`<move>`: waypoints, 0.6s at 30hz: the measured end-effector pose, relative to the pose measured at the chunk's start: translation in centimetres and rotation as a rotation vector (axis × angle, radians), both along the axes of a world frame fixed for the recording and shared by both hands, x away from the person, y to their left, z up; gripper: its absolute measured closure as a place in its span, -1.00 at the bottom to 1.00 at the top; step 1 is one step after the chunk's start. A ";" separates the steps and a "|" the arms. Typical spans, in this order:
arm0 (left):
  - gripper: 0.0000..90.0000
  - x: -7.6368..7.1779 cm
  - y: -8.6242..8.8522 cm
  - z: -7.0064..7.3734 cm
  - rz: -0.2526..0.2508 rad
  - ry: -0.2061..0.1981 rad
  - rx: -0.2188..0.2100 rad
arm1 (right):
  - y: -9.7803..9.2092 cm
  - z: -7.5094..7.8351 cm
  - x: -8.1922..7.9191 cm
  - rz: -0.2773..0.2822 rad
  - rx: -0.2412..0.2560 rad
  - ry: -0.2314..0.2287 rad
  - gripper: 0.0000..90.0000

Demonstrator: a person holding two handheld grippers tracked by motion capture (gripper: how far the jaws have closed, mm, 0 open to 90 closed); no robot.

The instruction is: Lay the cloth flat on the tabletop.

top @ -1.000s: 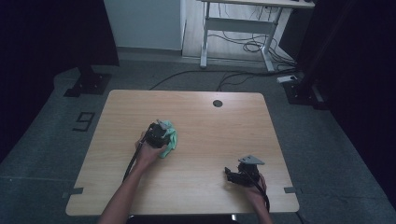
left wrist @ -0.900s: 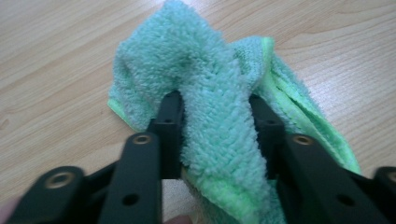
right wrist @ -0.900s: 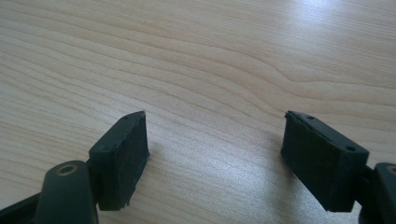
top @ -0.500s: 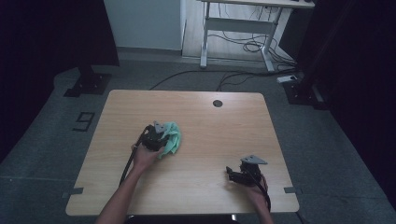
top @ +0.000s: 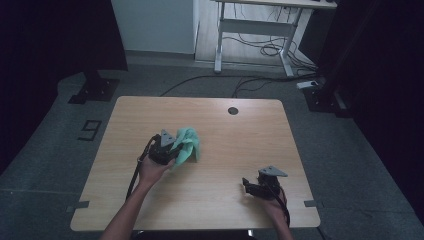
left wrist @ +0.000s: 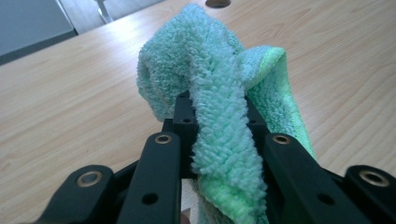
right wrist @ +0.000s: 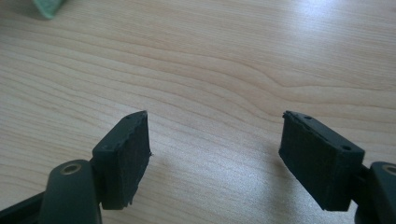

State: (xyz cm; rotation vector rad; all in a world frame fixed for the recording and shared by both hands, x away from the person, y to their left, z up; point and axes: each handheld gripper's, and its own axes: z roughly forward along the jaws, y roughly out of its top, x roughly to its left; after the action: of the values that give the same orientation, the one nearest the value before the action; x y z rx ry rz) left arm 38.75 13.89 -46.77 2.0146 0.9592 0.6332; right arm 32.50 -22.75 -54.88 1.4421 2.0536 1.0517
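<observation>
On the table (top: 215, 195), little lies around my work: a dark round hole (top: 232, 110) sits near the far edge, well apart from both my hands, and the wood between them is bare grain. Beyond the far edge stands a white desk frame (top: 250, 30) with cables (top: 260, 50) looping across the grey floor, and a number 9 (top: 89, 129) is marked on the floor off the table's left side. Nothing stands between my two grippers.

My left gripper (top: 163, 148) sits left of the table's middle, my left hand (top: 152, 170) behind it and my forearm coming in from the near edge at a slant. Its jaws are clamped on the cloth (left wrist: 219, 107), a fluffy green towel. In the left gripper view a thick fold of it runs down between the jaws, while the rest bunches up beyond the tips and droops to the right. In the high view the cloth (top: 186, 144) spills to the right of the gripper, just above or on the wood; I cannot tell which.

My right gripper (right wrist: 215, 154) rests low near the table's near right corner, well apart from the cloth. Its jaws stand wide with bare wood between them. A green scrap of cloth (right wrist: 48, 7) peeks in at the top left of its view.
</observation>
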 end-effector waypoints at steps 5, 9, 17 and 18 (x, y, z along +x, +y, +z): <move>0.67 -1.1 -0.2 0.5 -0.023 -0.020 -0.019 | -0.1 0.1 0.0 -0.006 0.003 -0.006 -0.45; 0.67 -2.3 -0.5 1.1 -0.049 -0.039 -0.038 | -0.3 0.3 -0.1 -0.016 0.015 -0.016 -0.43; 0.67 -4.2 -1.7 2.1 -0.104 -0.069 -0.056 | -0.4 0.4 -0.2 -0.020 0.020 -0.023 -0.42; 0.67 -4.6 -1.9 2.1 -0.115 -0.071 -0.065 | -0.4 0.4 -0.2 -0.021 0.019 -0.024 -0.42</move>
State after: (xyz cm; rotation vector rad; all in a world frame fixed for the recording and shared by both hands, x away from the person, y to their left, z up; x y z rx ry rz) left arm 34.18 11.95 -44.70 1.9614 0.8062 0.5991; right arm 32.26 -23.15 -54.43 1.4498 2.0131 1.0778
